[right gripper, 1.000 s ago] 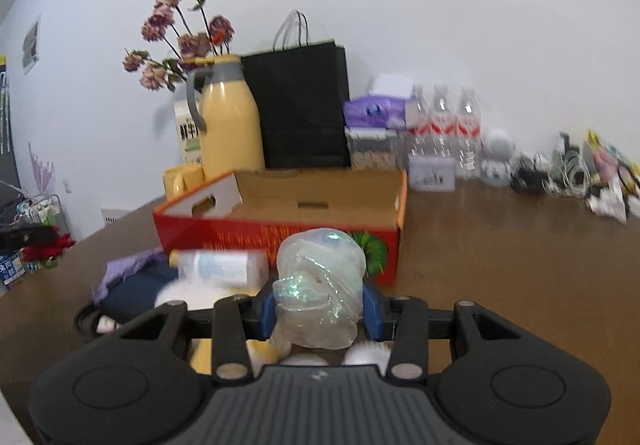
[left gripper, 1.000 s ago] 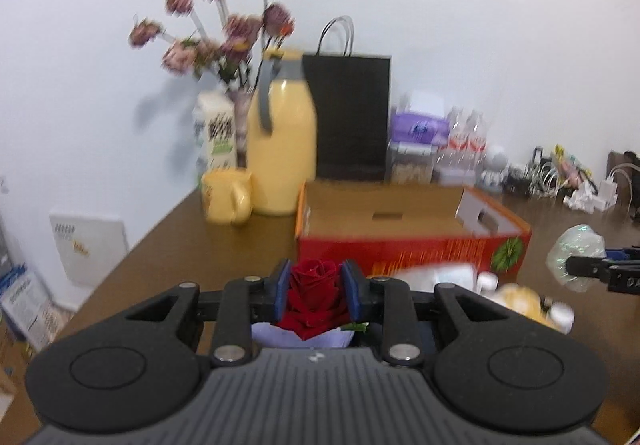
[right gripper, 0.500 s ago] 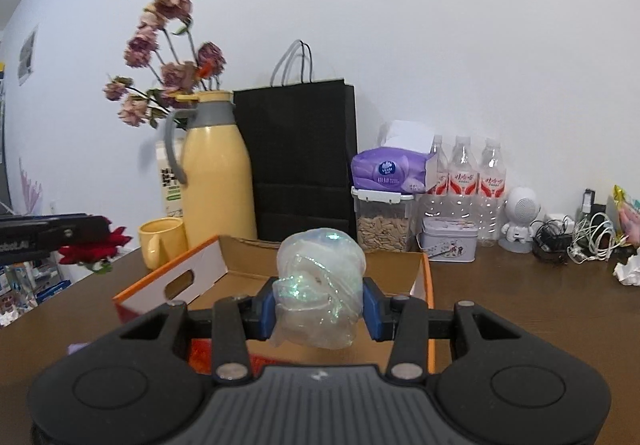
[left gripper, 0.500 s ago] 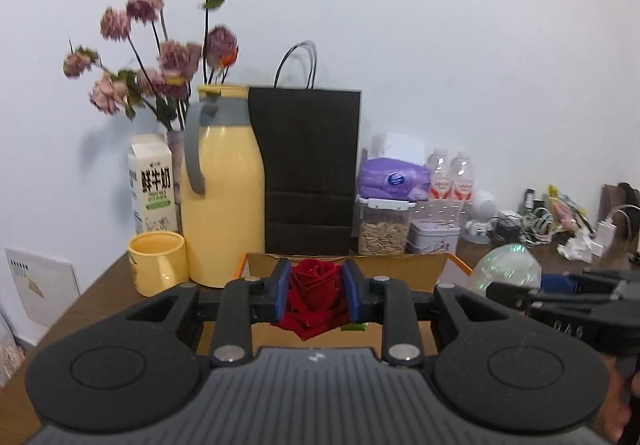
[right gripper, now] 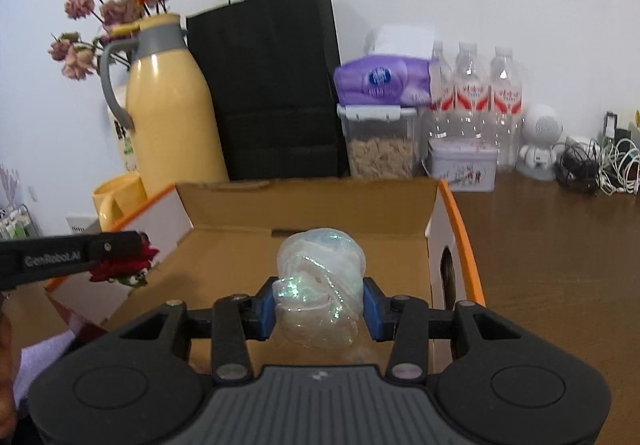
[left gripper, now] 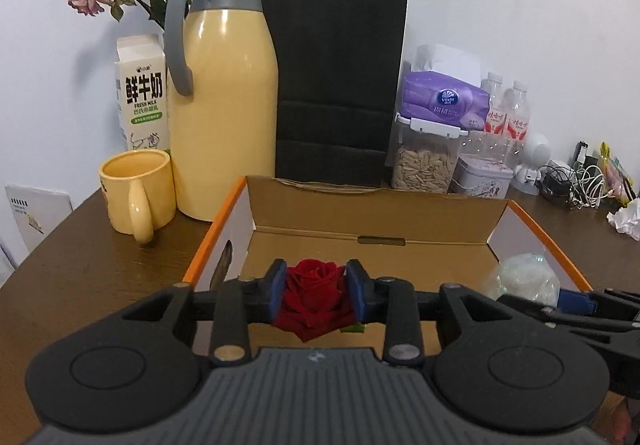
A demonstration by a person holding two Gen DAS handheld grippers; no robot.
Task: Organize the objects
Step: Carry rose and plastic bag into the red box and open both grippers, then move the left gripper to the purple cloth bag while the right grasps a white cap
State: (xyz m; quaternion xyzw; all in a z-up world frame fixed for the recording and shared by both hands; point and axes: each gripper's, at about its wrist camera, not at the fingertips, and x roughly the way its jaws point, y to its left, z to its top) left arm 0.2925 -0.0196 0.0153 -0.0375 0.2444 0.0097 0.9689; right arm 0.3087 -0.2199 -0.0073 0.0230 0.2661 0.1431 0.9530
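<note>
A red rose (left gripper: 314, 297) sits between the blue pads of my left gripper (left gripper: 316, 293), whose jaws are opening while the pads still touch the petals. It hangs over the near left part of an open cardboard box (left gripper: 376, 205) with orange rims. My right gripper (right gripper: 318, 309) holds a crumpled iridescent plastic ball (right gripper: 320, 281) over the box (right gripper: 304, 205) interior, and its jaws are opening slightly too. In the right wrist view the left gripper (right gripper: 120, 245) and rose (right gripper: 120, 269) enter from the left. The ball (left gripper: 524, 277) also shows at the box's right in the left wrist view.
Behind the box stand a yellow thermos jug (left gripper: 224, 105), a yellow mug (left gripper: 134, 189), a milk carton (left gripper: 142, 93), a black paper bag (left gripper: 336, 85) and a seed jar (left gripper: 424, 161). Water bottles (right gripper: 468, 93), a tin (right gripper: 464, 163) and cables (right gripper: 600, 165) line the back right.
Both grippers moved forward from in front of the box to over its open interior, each still carrying its object. The box's inner floor is now in view.
</note>
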